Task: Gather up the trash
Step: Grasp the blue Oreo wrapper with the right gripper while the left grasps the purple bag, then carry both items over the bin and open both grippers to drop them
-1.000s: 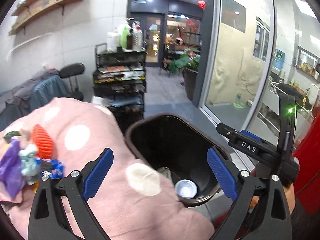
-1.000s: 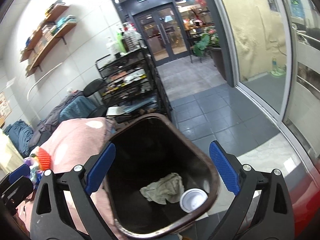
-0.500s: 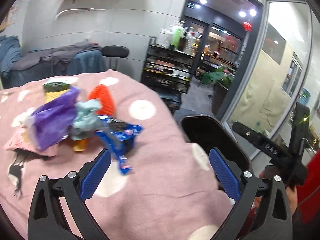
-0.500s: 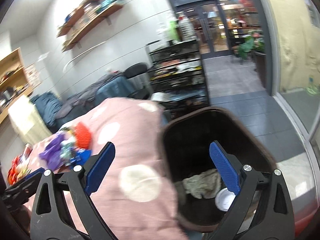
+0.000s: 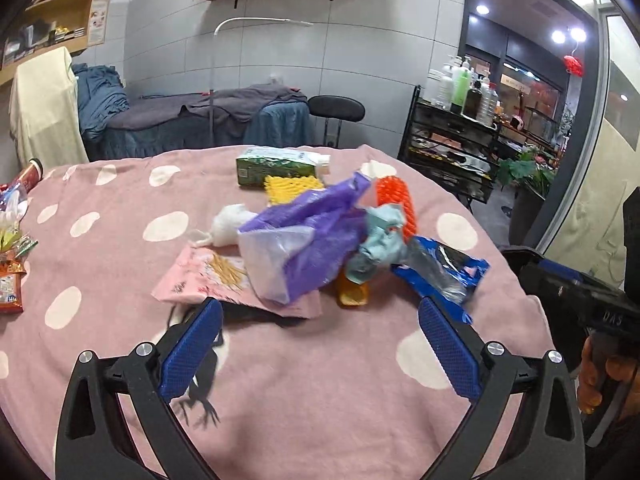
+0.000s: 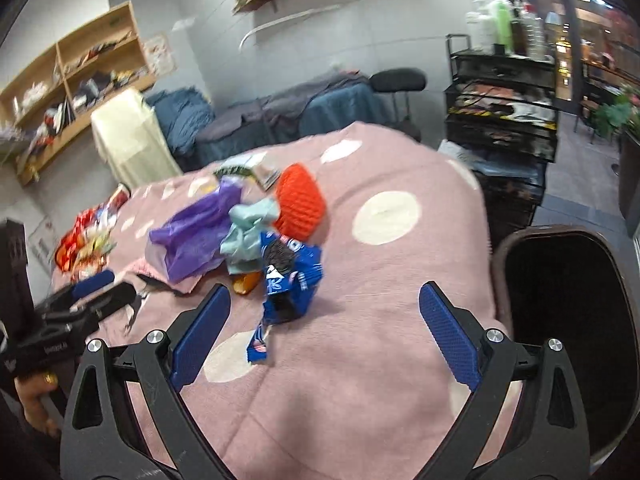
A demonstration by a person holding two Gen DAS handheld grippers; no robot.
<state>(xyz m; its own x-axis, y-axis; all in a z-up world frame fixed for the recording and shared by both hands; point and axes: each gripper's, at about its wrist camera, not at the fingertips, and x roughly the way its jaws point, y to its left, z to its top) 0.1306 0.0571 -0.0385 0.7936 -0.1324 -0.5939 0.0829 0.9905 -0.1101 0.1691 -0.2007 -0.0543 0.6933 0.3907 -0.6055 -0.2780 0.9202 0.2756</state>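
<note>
Up close from the left wrist, the left gripper (image 5: 320, 354) hangs over the pink spotted cloth (image 5: 280, 408), jaws wide apart and empty. Just beyond them lies the trash pile: a purple bag (image 5: 304, 240), a blue wrapper (image 5: 444, 270), an orange net (image 5: 396, 204) and a green carton (image 5: 276, 166). From the right wrist, the right gripper (image 6: 324, 332) is also spread open, holding nothing, the blue wrapper (image 6: 290, 276) between its tips. The dark bin (image 6: 568, 320) stands at the cloth's right edge.
</note>
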